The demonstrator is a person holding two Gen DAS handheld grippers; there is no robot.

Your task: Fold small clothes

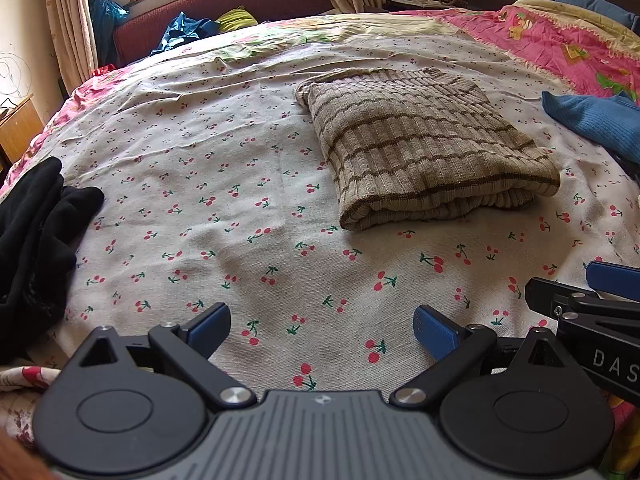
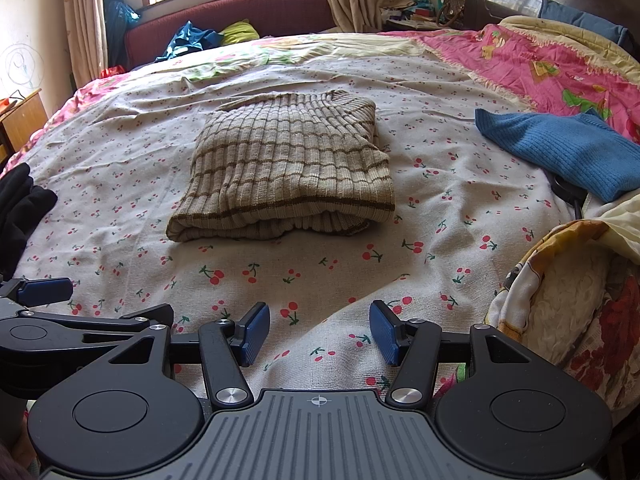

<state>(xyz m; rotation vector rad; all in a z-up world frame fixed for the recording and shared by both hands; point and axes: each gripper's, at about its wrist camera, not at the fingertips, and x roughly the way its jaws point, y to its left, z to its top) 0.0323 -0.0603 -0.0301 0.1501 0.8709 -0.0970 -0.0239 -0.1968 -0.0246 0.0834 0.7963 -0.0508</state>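
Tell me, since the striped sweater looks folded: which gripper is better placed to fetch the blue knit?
Probably the right gripper: open, empty, and the blue knit lies on its side, while the left gripper is nearer the black garment.

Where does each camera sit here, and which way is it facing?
Left wrist: on the left gripper, low over the sheet, facing the window end; sweater ahead to its right; own open fingers show, and the right gripper at the right edge.
Right wrist: on the right gripper, same heading; sweater ahead, slightly left; own open fingers show, left gripper at the left edge.
Shared: sweater, sheet, blue knit, black garment.
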